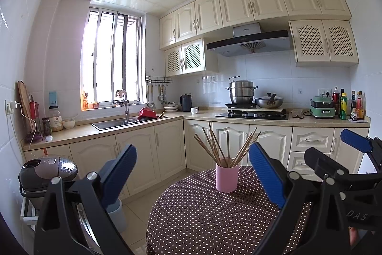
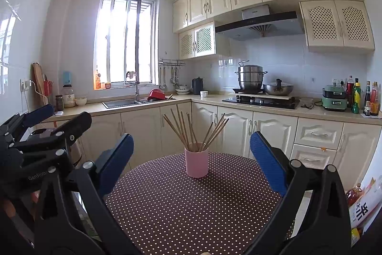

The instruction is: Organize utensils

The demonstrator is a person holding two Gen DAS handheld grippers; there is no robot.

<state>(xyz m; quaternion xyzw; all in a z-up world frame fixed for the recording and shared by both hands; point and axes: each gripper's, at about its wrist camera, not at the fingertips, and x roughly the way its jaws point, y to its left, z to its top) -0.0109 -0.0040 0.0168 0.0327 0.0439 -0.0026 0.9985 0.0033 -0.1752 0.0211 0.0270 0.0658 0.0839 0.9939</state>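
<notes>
1. A cream-fronted kitchen is seen behind everything – wall cabinets (image 1: 250, 4) above, a worktop (image 1: 78, 132) running round the corner below.
2. A round table (image 2: 191, 207) under a brown, white-dotted cloth fills the foreground of both wrist views.
3. A range hood (image 1: 249, 42) is mounted over a black hob (image 1: 253, 115), on which a steel steamer pot (image 1: 241, 92) and a lidded wok (image 1: 269, 102) are stood.
4. A sink (image 1: 112, 123) is set below the window (image 1: 112, 63); a red item is lodged in its right basin.
5. A rice cooker (image 1: 47, 171) is noted low at the left, off the table.
6. The left gripper (image 1: 191, 173) is held above the near table edge, blue pads spread wide, nothing between them.
7. The right gripper (image 2: 191, 164) is held likewise – jaws wide apart, empty. It is also caught at the right edge of the left wrist view.
8. A pink cup (image 2: 196, 163) is stood upright on the far part of the table, framed between each gripper's fingers but well apart from them.
9. A bundle of wooden chopsticks (image 2: 191, 130) is held in the cup, fanned outward, tips up.
</notes>
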